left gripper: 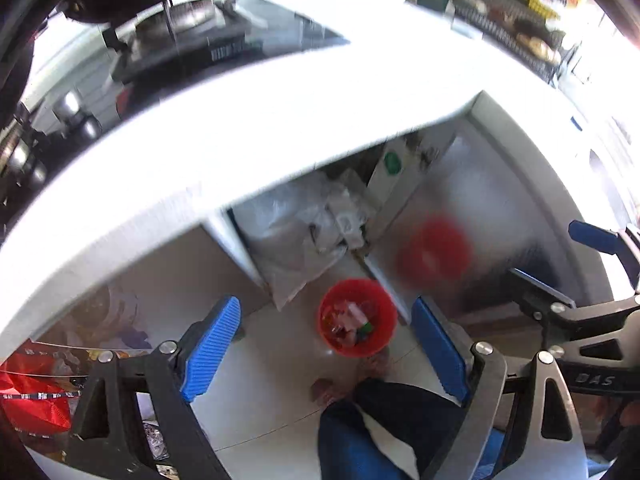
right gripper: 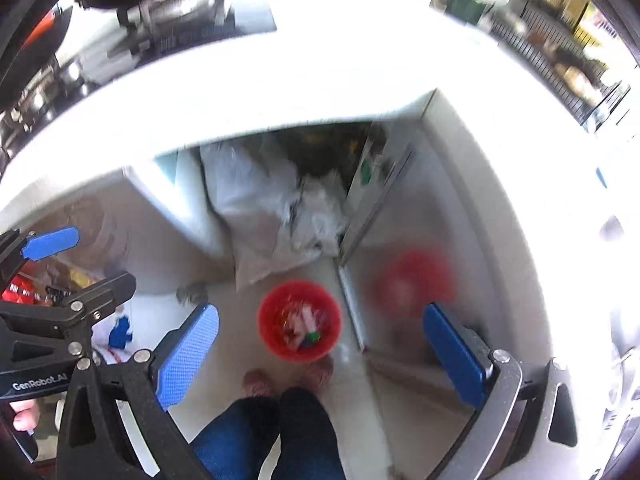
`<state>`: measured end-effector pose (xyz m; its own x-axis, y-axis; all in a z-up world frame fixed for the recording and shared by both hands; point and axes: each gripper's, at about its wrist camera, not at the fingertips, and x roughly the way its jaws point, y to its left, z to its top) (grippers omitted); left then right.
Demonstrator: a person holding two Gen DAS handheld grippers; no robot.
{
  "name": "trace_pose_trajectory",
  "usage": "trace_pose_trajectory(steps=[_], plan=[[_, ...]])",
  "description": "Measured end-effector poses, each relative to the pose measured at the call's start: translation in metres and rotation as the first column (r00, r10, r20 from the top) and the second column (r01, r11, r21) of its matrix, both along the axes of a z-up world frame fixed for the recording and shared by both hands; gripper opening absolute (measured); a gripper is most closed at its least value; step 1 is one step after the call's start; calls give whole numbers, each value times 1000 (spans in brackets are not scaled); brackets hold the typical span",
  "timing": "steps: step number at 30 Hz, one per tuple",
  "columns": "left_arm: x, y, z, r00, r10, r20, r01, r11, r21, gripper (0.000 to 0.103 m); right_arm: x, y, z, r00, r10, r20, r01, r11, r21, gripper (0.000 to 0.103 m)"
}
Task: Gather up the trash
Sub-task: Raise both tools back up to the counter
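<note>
Red bin (left gripper: 357, 317) stands beside open cabinet door (left gripper: 472, 216).

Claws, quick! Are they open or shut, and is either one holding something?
Left claw: open, holding nothing.
Right claw: open, holding nothing; the red bin sits on the floor far below.

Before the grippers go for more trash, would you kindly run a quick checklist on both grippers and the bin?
1. Left gripper open, nothing between its pads: ok.
2. Right gripper open and empty: ok.
3. Red bin upright on the floor: ok.
4. Bin has room left; it already holds wrappers: cannot tell.
5. Person's feet clear of the bin: not ok, they stand right beside it.
</note>
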<state>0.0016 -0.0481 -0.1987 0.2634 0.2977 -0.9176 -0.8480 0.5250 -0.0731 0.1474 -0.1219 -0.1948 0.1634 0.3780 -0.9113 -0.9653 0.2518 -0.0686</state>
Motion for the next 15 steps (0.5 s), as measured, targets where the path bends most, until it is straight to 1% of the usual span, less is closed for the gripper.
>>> trace_pose_trajectory(steps=[3, 6, 13, 15], plan=[[8, 3, 29, 1000, -1, 29, 0, 999, 43, 87, 8, 1, 25, 999, -33, 25, 32, 998, 52, 102], [17, 11, 51, 999, -6, 48, 2, 997, 74, 87, 17, 3, 46, 998, -56, 40, 52, 994, 94, 102], [50, 36, 92, 997, -33, 64, 23, 988, 150, 87, 43, 16, 82, 993, -99, 61, 89, 983, 160, 102], [62, 45, 101, 997, -45, 65, 33, 986, 166, 91, 53, 21, 85, 992, -112, 64, 100, 980, 172, 102]])
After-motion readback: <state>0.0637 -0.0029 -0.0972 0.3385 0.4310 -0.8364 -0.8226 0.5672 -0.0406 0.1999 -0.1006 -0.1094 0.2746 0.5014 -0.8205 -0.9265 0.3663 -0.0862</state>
